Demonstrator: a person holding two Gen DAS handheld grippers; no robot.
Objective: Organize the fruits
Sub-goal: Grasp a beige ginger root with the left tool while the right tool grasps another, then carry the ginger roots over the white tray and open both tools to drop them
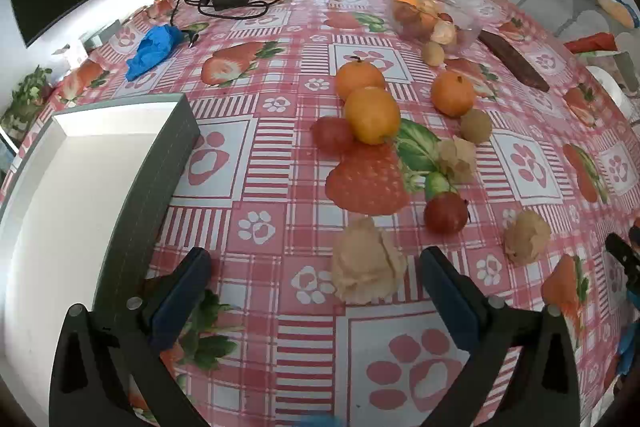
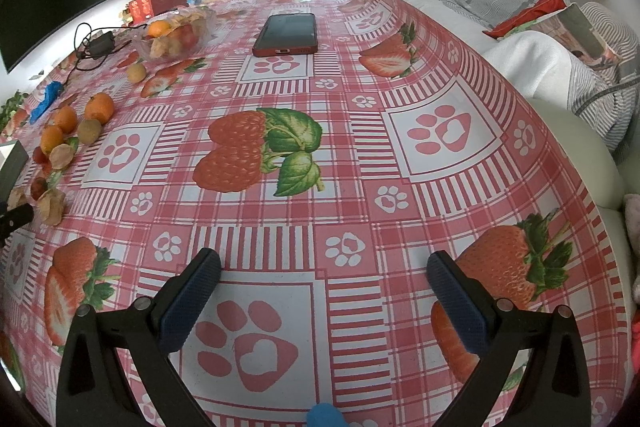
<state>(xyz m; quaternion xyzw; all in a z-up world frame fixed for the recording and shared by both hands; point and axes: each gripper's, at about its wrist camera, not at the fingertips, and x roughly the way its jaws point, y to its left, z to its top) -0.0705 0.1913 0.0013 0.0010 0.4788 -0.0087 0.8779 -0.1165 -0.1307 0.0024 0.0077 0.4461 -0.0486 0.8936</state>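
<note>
The left tool [image 1: 316,287] hangs low over the bench [image 1: 280,155] with its fingers wide apart and nothing between them; a papery husked fruit [image 1: 366,263] sits just ahead of it, between the finger lines and nearer the right-hand finger. To take it well, I judge the tool should ease forward until the husk is centred, then close gently, since the husk looks thin and likely to crush. The white tray [image 1: 80,195] lies close on the tool's left, so the carry looks short. Farther ahead lie a red fruit [image 1: 445,213], three oranges, the nearest [image 1: 372,115], and a clear tub of fruit [image 1: 432,21] well beyond. The right tool [image 2: 324,291] is also spread open and empty, over bare cloth, with the fruit cluster [image 2: 60,143] far off to its left.
</note>
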